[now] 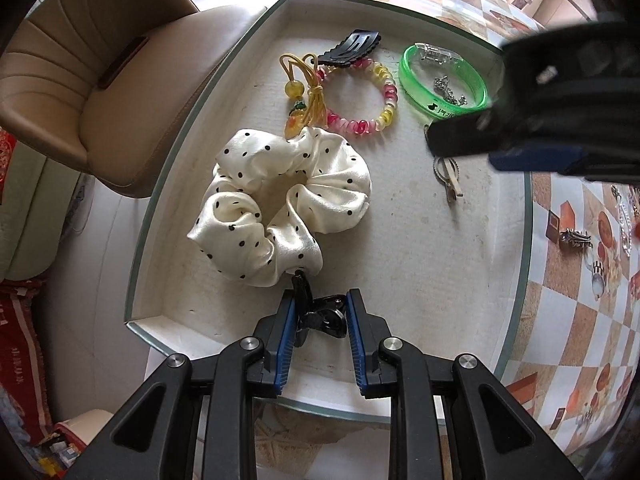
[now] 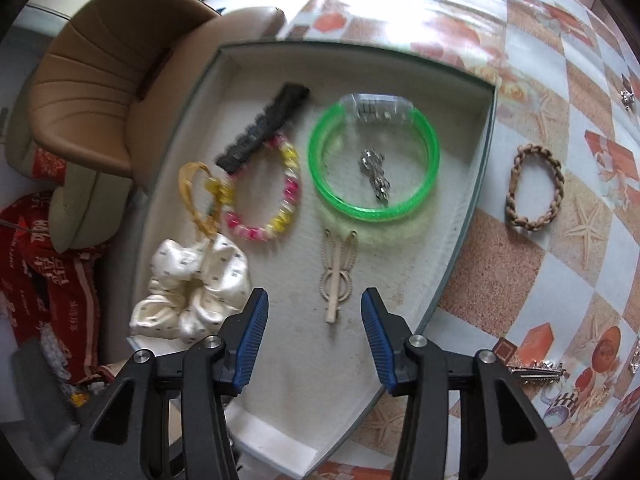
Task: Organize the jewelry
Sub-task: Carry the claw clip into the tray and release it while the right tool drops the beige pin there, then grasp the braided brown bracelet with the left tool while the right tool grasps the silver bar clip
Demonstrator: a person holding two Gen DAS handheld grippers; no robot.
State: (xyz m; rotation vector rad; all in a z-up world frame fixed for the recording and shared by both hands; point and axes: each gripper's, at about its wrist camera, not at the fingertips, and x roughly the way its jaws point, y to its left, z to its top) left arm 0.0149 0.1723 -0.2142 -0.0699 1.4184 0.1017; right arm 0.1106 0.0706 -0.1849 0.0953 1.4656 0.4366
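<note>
Left tool [image 1: 320,320] pinches a black hair claw [image 1: 320,316]; right tool [image 2: 314,316] spread over tray [image 2: 460,216].

A tan padded chair [image 1: 100,92] is seen beside the table; a shell-patterned checked tablecloth [image 2: 580,264] is spread there.

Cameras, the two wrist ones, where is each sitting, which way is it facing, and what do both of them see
Left wrist: sits on the left gripper, looking along its fingers down into the tray; the jaws hold a black hair claw beside the polka-dot scrunchie; the right gripper crosses the upper right.
Right wrist: sits on the right gripper, looking down over the tray's near corner; open jaws flank a beige hair clip.
Shared: tray, scrunchie, green bangle, pink-and-yellow bead bracelet, beige clip.
</note>
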